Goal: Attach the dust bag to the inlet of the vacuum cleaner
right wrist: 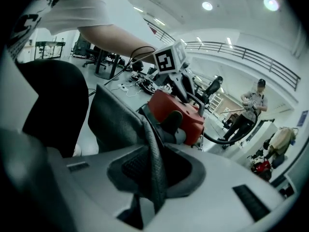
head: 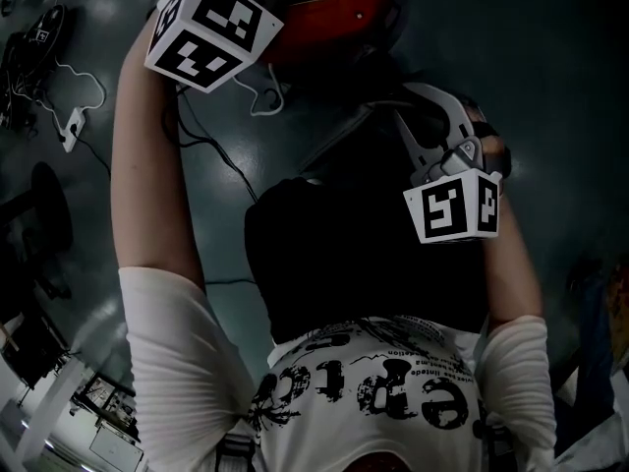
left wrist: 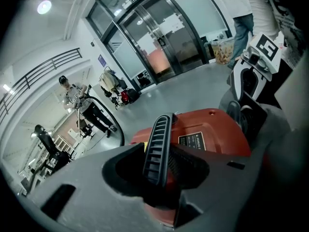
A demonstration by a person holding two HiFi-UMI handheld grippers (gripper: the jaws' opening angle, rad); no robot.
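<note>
Red vacuum cleaner [head: 339,13] and black mesh dust bag [head: 373,254], head view: the cleaner is showing at the top edge, above the dark grey floor [head: 560,87]. The bag is hanging just below it, in front of the person's white printed shirt [head: 393,386].

Left gripper [left wrist: 161,170]: its jaws are clamping the ribbed black handle [left wrist: 159,134] on top of the cleaner's red body (left gripper view). Its marker cube [head: 211,28] is covering part of the cleaner in the head view.

Right gripper [right wrist: 152,178]: its jaws are pinching a fold of the dust bag, and the cloth is running up from between them toward the cleaner (right gripper view). The bag's far edge is lying just beside the red body; whether it is touching the inlet cannot be told.

Surroundings: a black hose [right wrist: 227,138] is curving away from the cleaner. A white power strip [head: 71,126] with its cable is lying on the floor at the left. A second person [left wrist: 77,94] is standing well apart, near the glass doors [left wrist: 159,37].
</note>
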